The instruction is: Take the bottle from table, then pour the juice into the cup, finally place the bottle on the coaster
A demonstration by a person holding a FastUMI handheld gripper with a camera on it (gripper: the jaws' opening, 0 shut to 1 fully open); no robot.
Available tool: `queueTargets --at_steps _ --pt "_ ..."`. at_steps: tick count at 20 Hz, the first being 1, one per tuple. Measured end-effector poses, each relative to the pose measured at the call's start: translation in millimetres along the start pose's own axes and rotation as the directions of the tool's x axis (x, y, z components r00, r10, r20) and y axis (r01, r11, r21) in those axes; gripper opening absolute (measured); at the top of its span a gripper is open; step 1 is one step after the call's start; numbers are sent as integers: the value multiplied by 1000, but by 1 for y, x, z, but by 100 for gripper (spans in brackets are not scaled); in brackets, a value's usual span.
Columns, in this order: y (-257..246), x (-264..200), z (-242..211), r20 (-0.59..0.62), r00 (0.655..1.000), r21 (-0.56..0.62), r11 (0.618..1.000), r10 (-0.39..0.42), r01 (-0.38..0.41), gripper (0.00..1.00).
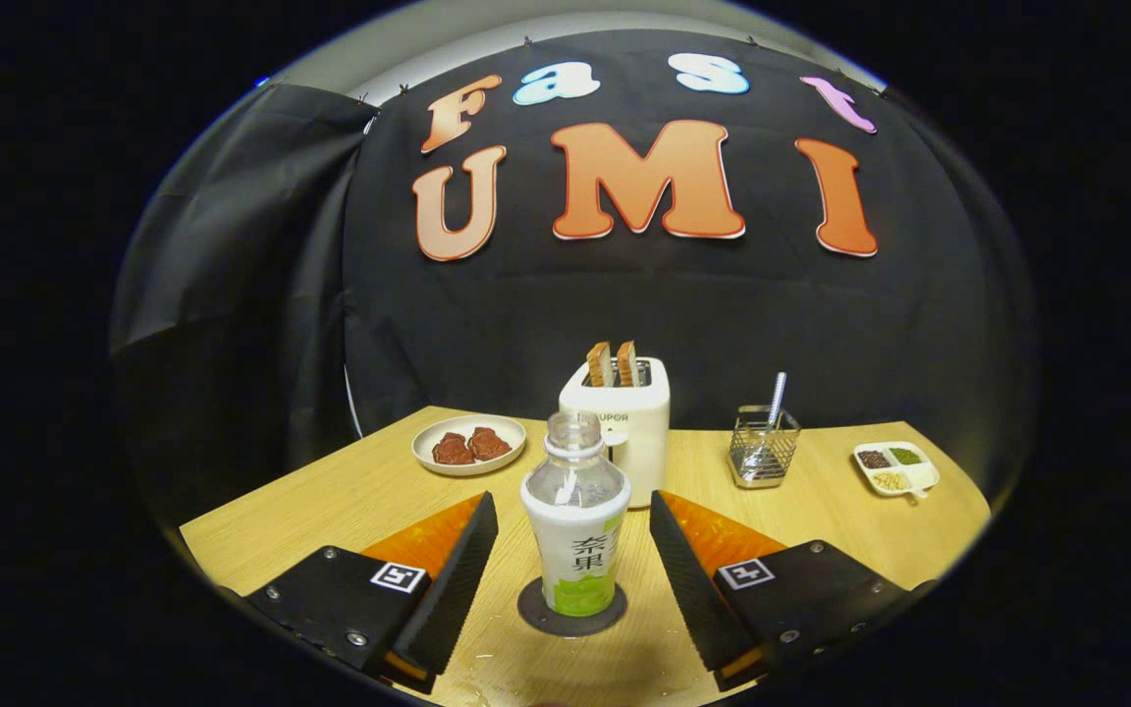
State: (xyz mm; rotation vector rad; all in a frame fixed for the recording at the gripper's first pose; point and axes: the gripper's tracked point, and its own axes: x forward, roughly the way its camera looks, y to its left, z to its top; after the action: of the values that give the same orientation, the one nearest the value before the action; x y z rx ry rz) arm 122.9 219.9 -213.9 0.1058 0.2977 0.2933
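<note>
A clear bottle (575, 520) with a white and green label and no cap stands upright on a dark round coaster (570, 609) on the wooden table (821, 511). It is between the two fingers of my gripper (573, 511), which is open. A gap shows on each side of the bottle, so neither finger touches it. No cup is visible.
Beyond the bottle stands a white toaster (624, 422) holding two slices of toast. A plate (468, 445) with brown pieces lies to its left. A wire holder (764, 447) with a utensil and a small divided dish (895, 467) sit to the right.
</note>
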Motion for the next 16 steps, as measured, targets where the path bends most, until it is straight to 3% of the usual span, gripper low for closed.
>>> queueTargets --at_steps 11,16 --pt "-65 -137 106 143 981 66 990 -130 122 94" --pt "-47 -193 132 185 978 12 995 -100 99 94"
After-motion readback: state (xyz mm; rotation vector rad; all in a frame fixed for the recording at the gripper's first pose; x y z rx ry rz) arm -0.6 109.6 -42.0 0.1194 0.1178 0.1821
